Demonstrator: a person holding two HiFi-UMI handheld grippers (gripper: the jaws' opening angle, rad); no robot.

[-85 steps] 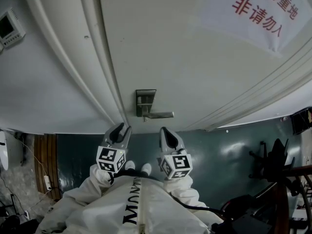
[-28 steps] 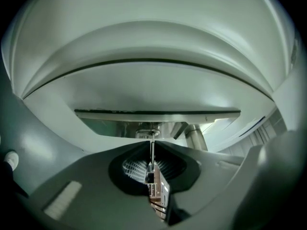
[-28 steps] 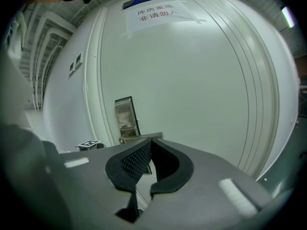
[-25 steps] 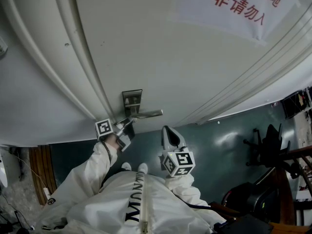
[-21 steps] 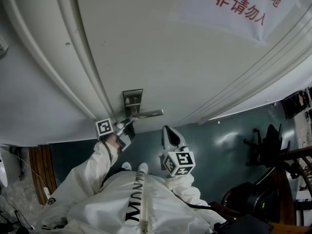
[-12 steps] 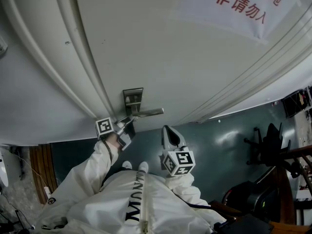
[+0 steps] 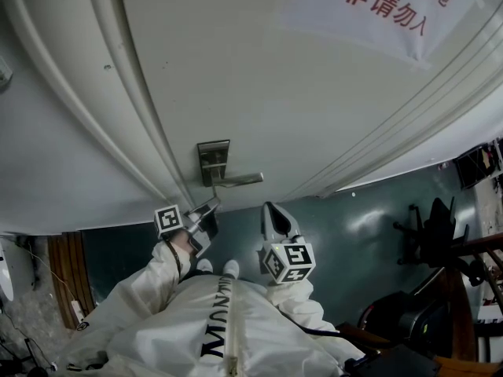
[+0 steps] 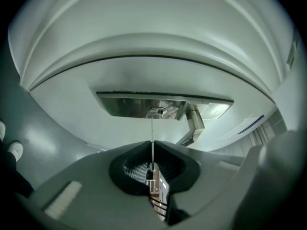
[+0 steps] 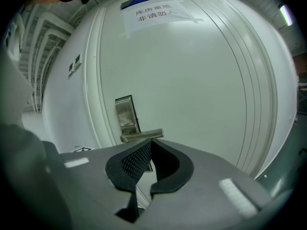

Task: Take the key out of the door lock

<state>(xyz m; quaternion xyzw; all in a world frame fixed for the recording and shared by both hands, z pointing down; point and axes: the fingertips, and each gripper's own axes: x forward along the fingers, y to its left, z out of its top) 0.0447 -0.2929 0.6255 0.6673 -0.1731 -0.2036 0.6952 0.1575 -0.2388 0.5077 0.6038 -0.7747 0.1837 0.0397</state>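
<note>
A steel lock plate (image 7: 212, 162) with a lever handle (image 7: 240, 179) sits on the white door. My left gripper (image 7: 206, 210) hangs just below and in front of the plate, shut on the key. In the left gripper view the key's thin blade (image 8: 152, 128) sticks out from the closed left gripper (image 8: 152, 142) toward the keyhole (image 8: 157, 111). Its tip lies right at the hole; I cannot tell whether it is still inside. My right gripper (image 7: 271, 217) is held lower and to the right, shut and empty. Its view shows the right gripper (image 9: 151, 141) below the handle (image 9: 142, 135).
A paper sign with red characters (image 7: 385, 10) is taped high on the door. The door frame (image 7: 118, 108) runs along the left. The person's white suit (image 7: 212, 328) fills the bottom. A dark chair (image 7: 440, 242) stands on the green floor at right.
My left gripper has drawn back from the lock plate, down and away from the door, with the key in it. The right gripper has stayed where it was.
</note>
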